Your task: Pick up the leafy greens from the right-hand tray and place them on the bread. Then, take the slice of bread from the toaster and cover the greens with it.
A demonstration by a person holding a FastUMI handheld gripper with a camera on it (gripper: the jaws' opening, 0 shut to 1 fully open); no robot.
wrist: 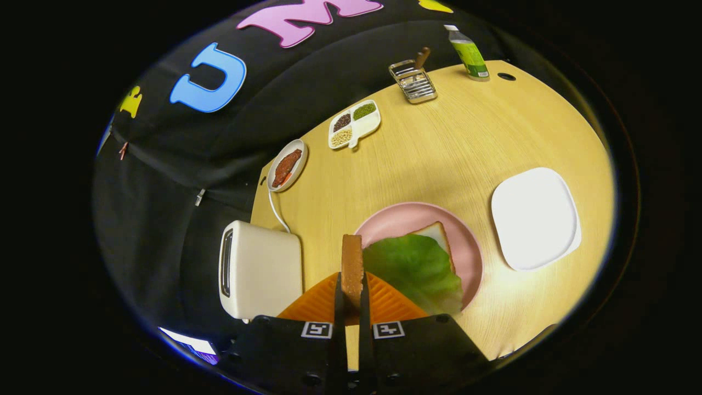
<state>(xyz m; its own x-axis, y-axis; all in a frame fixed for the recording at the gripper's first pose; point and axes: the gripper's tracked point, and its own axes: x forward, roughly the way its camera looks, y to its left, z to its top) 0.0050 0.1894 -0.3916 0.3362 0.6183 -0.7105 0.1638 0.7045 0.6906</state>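
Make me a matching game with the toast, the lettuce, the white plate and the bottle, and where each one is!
Things:
1. toast
2. lettuce
3. white plate
4. bottle

Places:
A. bare, beside the pink plate
B. at the table's far edge
C. pinched between the tool's fingers
D. lying on the bread on the pink plate

Pairs: 1-C, 2-D, 3-A, 4-B
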